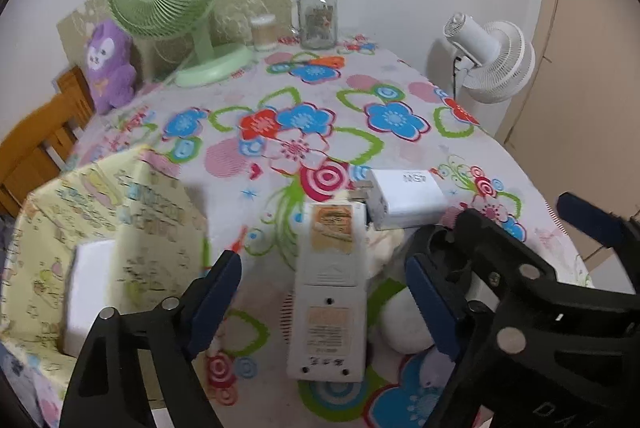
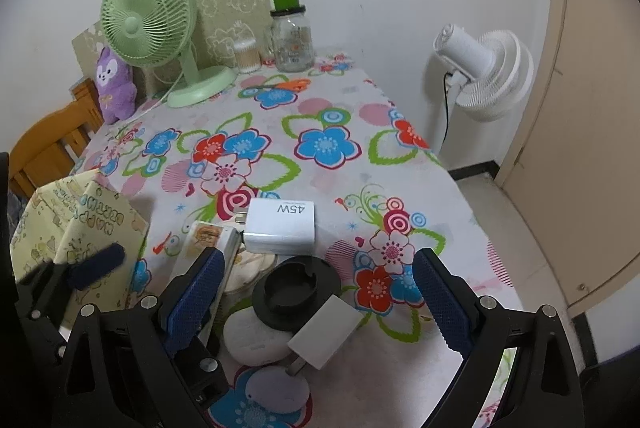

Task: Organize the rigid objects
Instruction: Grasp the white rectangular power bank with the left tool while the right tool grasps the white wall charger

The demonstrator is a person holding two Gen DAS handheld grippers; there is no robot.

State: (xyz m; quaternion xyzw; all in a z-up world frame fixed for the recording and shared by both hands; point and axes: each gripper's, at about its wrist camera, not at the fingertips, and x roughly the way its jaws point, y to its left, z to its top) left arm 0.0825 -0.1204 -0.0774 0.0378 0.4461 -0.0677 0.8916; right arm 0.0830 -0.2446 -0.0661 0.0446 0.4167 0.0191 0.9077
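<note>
Your left tongs (image 1: 320,302) are spread wide and hold nothing; the long white remote-like unit (image 1: 330,292) lies right between the two fingers, back side up. Its long axis runs straight away from you along the tongs' pointing direction, so the fingers already flank its long sides and closing would pinch it across the narrow width. That alignment is what the next move hangs on, I'd say: left is the nearer, better-lined arm for this piece. The yellow paper box (image 1: 100,228) sits just to the left of the left tongs, a white block (image 1: 90,292) already inside, so it's the likely drop spot, a short swing leftward. Your right tongs (image 2: 318,302) are also wide and empty, over the cluster on the worktop (image 2: 320,116): black ring (image 2: 296,294), small white plug (image 2: 326,332), white round pebble-like piece (image 2: 250,342), pale lilac tag (image 2: 278,390). The 45W charger (image 2: 280,224) lies farther out, touching the remote-like unit's far end. Watch that contact when lifting.
</note>
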